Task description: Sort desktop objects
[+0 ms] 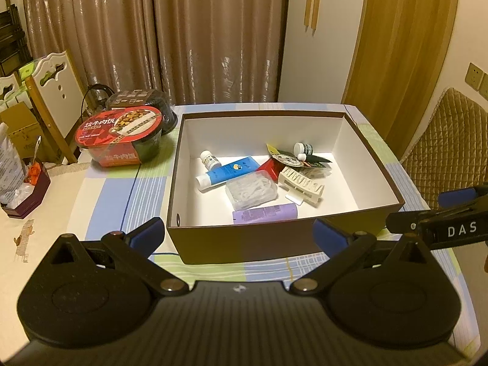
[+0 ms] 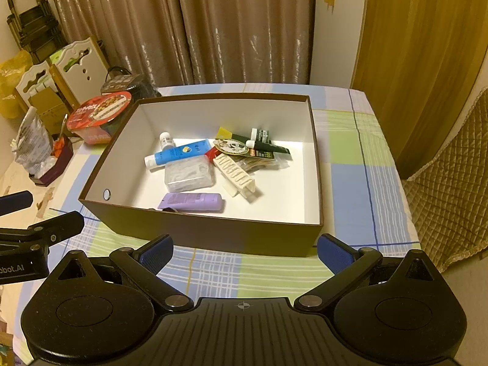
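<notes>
Your counter [image 2: 360, 164], covered in a blue, green and white checked cloth, carried a large brown cardboard box with a white interior [image 1: 210, 244], which sat toward the far right corner. At the counter's far left edge stood a red-lidded instant rice bowl [image 1: 119, 137], just beside the box's left wall. Your left gripper [image 1: 239, 236] hovered before the box's near wall, its blue-padded fingers [image 1: 146, 231] spread wide apart and empty. Your right gripper [image 2: 244, 253] hung near the box's near right corner, fingers likewise apart, holding nothing. Inside the box lay the sorted things: a clear plastic bag of white cord [image 1: 251, 193], a cream ribbed hair claw [image 1: 302, 186], a blue tube with a white cap [image 1: 228, 174], a lilac tube [image 1: 264, 213] along the near wall, and a small white bottle [image 1: 209, 158] toward the back.
</notes>
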The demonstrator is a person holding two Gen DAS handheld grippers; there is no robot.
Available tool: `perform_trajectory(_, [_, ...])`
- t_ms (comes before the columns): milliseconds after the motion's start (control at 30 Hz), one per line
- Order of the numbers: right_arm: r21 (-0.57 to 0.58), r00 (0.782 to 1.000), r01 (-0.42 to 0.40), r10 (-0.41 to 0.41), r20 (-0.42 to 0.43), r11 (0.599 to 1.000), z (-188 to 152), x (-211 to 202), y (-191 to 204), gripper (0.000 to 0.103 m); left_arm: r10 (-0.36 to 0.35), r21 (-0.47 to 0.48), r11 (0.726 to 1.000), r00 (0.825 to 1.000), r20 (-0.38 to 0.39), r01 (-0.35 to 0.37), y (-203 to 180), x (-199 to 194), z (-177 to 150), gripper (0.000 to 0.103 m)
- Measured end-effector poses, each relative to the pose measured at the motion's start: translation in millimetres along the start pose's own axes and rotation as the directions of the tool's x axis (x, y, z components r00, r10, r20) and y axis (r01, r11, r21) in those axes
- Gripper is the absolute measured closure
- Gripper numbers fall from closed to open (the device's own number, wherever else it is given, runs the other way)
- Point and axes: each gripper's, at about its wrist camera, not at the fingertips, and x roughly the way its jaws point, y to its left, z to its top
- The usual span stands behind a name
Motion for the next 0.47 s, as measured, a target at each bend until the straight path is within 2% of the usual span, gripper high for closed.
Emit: perform_trajectory(467, [0.005, 1.000, 0.006, -0.006, -0.012, 1.000, -3.3, 5.5, -3.7, 0.000, -0.011, 0.009, 1.000, 1.000, 0.003, 0.011, -2.1, 6.1, -2.2, 0.001])
